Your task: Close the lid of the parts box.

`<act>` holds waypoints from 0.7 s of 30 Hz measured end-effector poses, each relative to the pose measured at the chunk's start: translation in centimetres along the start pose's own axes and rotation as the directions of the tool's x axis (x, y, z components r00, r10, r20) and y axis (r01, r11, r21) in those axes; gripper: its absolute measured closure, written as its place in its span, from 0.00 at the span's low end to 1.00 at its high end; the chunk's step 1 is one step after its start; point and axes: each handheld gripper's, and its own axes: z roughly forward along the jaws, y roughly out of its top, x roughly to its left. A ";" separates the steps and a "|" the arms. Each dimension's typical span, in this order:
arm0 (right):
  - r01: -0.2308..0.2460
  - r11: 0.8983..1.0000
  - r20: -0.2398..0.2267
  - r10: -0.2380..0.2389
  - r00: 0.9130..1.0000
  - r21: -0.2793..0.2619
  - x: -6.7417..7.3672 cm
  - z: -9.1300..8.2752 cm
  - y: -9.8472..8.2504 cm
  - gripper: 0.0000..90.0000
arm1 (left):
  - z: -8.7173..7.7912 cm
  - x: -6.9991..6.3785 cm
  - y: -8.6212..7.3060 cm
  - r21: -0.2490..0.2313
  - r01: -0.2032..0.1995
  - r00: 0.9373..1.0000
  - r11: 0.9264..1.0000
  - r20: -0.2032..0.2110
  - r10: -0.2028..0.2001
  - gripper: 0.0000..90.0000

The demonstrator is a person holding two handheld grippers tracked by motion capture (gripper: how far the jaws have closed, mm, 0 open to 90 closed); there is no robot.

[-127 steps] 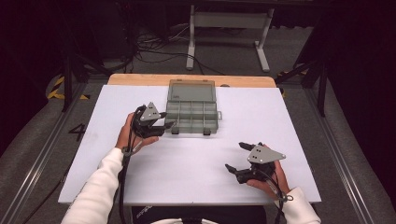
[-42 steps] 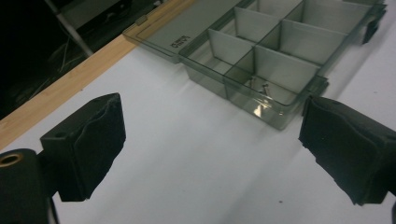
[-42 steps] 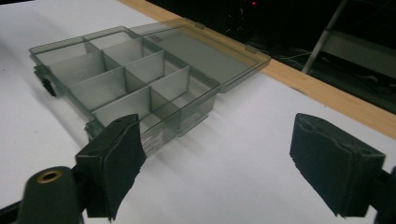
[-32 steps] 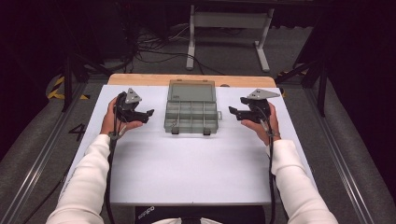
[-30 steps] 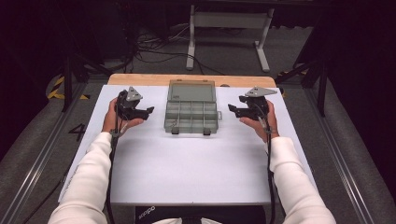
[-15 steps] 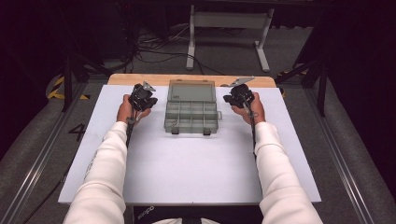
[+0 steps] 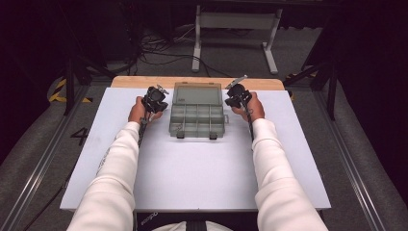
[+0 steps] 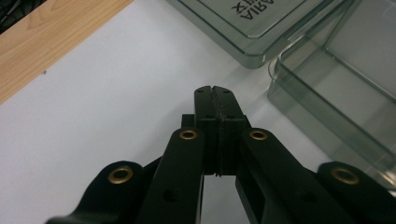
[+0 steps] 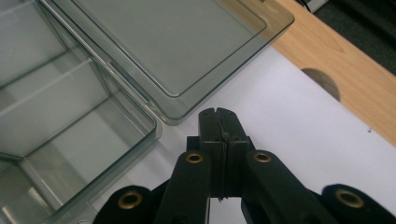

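A clear grey compartment box (image 7: 197, 119) lies open on the white table top (image 7: 192, 173), its lid (image 7: 197, 93) folded flat toward the far side. My left gripper (image 7: 163, 102) sits at the box's left side by the hinge, jaws shut on nothing. In the left gripper view the shut tips (image 8: 214, 88) hover over bare table just short of the lid's corner (image 8: 261, 32) and the tray wall (image 8: 327, 107). My right gripper (image 7: 230, 100) mirrors it on the right, also shut and empty. Its tips (image 9: 217, 111) nearly meet the lid's corner (image 9: 182, 51) beside the tray (image 9: 70, 121).
A wooden strip (image 7: 144, 82) runs along the table's far edge behind the box. Beyond it are cables and a metal stand (image 7: 235, 24) on the dark floor. White sleeves (image 7: 120, 163) reach in from the near edge on both sides.
Both hands have moved inward and forward from the table's left and right sides to the box's back corners. The box has not moved.
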 end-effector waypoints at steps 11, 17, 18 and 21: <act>0.009 1.000 -0.023 -0.008 1.000 0.018 0.1 1.2 0.0 1.00 | 0.9 -0.2 0.7 0.025 0.009 1.000 1.000 -0.019 -0.008 1.00; 0.000 1.000 -0.031 0.001 1.000 0.024 0.0 2.2 -0.5 1.00 | 1.6 -0.1 1.0 0.016 0.023 1.000 1.000 -0.001 -0.023 1.00; -0.004 1.000 -0.034 0.004 0.999 0.014 -0.1 2.3 -0.5 1.00 | 1.6 -0.1 1.1 0.016 0.020 1.000 1.000 0.002 -0.020 1.00; -0.001 1.000 -0.038 0.001 0.999 0.000 -0.1 2.4 -0.6 1.00 | 1.7 0.2 1.2 0.008 0.034 0.999 0.999 0.012 -0.034 1.00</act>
